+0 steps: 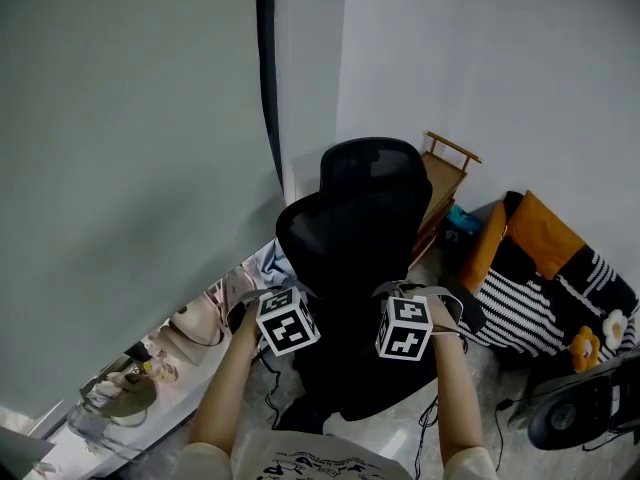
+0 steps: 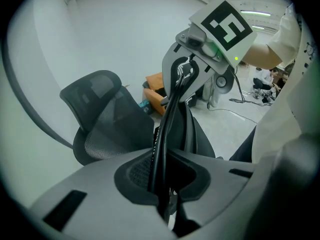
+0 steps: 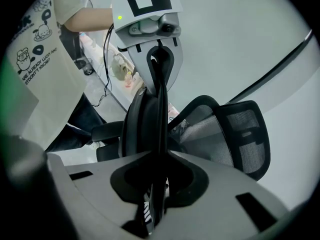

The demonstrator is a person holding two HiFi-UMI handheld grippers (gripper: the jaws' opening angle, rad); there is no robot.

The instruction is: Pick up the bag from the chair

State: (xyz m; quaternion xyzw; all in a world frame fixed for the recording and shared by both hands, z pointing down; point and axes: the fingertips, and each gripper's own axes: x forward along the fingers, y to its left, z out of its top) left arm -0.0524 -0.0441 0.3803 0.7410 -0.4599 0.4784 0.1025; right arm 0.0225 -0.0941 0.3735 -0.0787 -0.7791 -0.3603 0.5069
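A black mesh office chair stands against the wall, also seen as the chair and the chair in the gripper views. The two grippers face each other above its seat. A black bag hangs between them, its thin black strap running from one set of jaws to the other. My left gripper is shut on the strap, and so is my right gripper. From the right gripper, the bag shows as a dark body under the strap. In the head view the bag blends into the black seat.
A wooden frame leans behind the chair. An orange cushion and striped fabric lie at the right. A low shelf with small items runs along the left wall. Cables and a round black device are on the floor.
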